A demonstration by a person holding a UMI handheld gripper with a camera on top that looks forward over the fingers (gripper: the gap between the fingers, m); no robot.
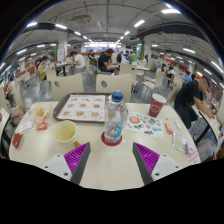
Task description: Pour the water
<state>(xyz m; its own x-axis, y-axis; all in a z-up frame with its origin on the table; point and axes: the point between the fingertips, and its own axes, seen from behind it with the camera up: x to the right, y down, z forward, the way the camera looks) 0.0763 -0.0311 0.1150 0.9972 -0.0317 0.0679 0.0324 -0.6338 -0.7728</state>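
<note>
Bottle: upright on table, just ahead of fingers, untouched
Gripper: spread wide, holding nothing
Bowl: yellow, left of bottle
Cup: red, right

- We see our gripper only by its two fingers, which rise from the bottom of the gripper view and point forward.
- Each finger carries a magenta pad on its inner face; the left pad and the right pad face one another across a wide gap.
- The jaws stand apart, and nothing is pressed between them.
- The fingertips sit level with each other, so the gripper is held flat, without a visible roll to either side.
- The outer shells of the fingers look pale beside the pads.
- We cannot see the hand that holds the gripper, nor any wrist or sleeve.
</note>
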